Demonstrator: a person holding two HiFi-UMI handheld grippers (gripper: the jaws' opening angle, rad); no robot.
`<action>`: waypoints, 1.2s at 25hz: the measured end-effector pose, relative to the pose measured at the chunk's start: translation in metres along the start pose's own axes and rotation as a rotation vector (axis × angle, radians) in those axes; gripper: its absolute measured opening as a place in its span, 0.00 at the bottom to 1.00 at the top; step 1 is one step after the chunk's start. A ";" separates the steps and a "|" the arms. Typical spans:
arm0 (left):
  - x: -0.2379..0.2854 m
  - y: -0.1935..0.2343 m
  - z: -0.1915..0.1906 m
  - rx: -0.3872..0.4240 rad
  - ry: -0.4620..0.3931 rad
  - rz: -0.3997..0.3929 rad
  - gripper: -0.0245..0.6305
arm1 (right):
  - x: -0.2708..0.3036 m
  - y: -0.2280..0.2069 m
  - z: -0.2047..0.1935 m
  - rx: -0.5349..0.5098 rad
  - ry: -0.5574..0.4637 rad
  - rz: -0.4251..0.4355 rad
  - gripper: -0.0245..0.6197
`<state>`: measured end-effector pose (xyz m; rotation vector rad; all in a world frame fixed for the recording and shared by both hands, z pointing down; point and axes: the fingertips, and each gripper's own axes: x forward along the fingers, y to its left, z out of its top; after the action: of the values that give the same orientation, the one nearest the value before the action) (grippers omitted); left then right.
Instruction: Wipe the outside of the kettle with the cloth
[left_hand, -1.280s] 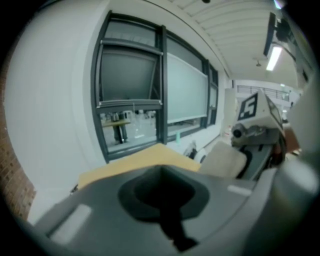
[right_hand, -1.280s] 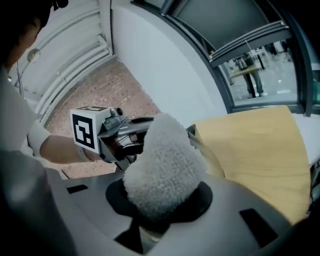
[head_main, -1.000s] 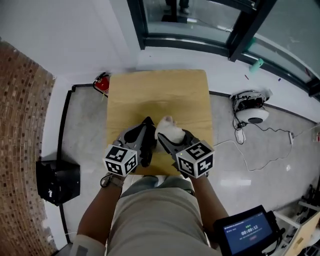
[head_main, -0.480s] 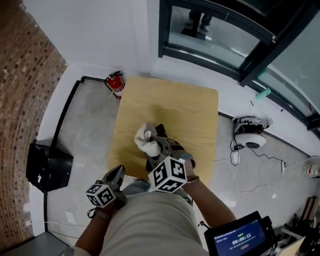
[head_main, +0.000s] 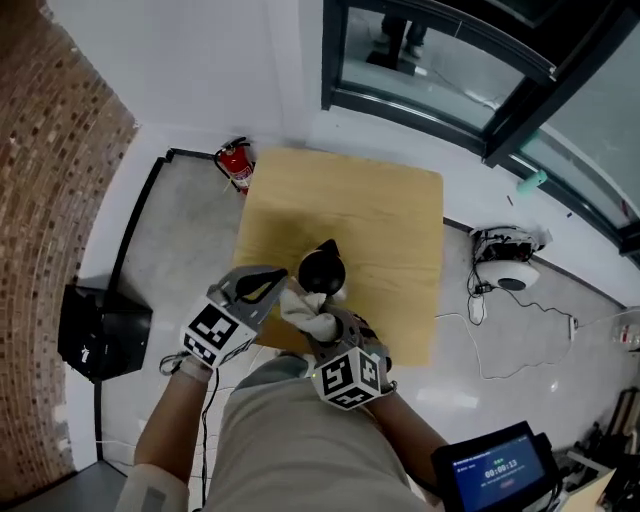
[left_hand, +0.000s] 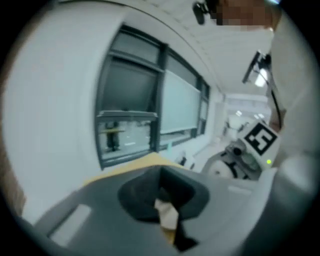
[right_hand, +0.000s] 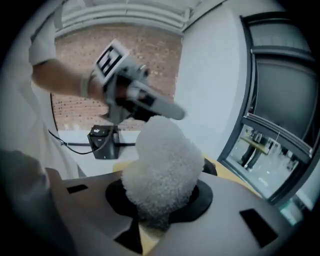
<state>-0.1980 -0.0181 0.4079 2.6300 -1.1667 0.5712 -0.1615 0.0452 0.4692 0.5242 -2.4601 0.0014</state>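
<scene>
Kettle (head_main: 323, 267): black, on the wood table (head_main: 385, 215), close to its near edge. No label I can read on it. Cloth (head_main: 308, 312) is bunched against its near side, pinched in my right gripper (head_main: 332, 335). Left gripper (head_main: 270, 286) is just left of the kettle, jaws pressed together. Open tabletop beyond the kettle. Both forearms angle inward. Screen (head_main: 495, 470) shows a timer, digits too small.

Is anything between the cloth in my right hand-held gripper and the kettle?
Nothing visible. The cloth, clamped in the right hand-held gripper, is right next to the kettle on its near side. The left hand-held gripper is off to the kettle's left, not between them.
</scene>
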 end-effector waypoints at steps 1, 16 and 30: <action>0.029 -0.004 0.018 0.123 0.035 -0.078 0.03 | 0.004 0.009 -0.006 0.015 0.025 0.019 0.21; 0.150 -0.037 -0.025 0.444 0.366 -0.302 0.02 | 0.038 0.057 -0.052 1.312 -0.130 0.602 0.21; 0.125 0.013 -0.025 -0.032 0.274 0.203 0.02 | -0.020 -0.076 -0.066 1.264 -0.466 0.173 0.20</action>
<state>-0.1377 -0.1011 0.4843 2.3274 -1.3459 0.9090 -0.0811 -0.0098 0.5023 0.8597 -2.6631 1.7397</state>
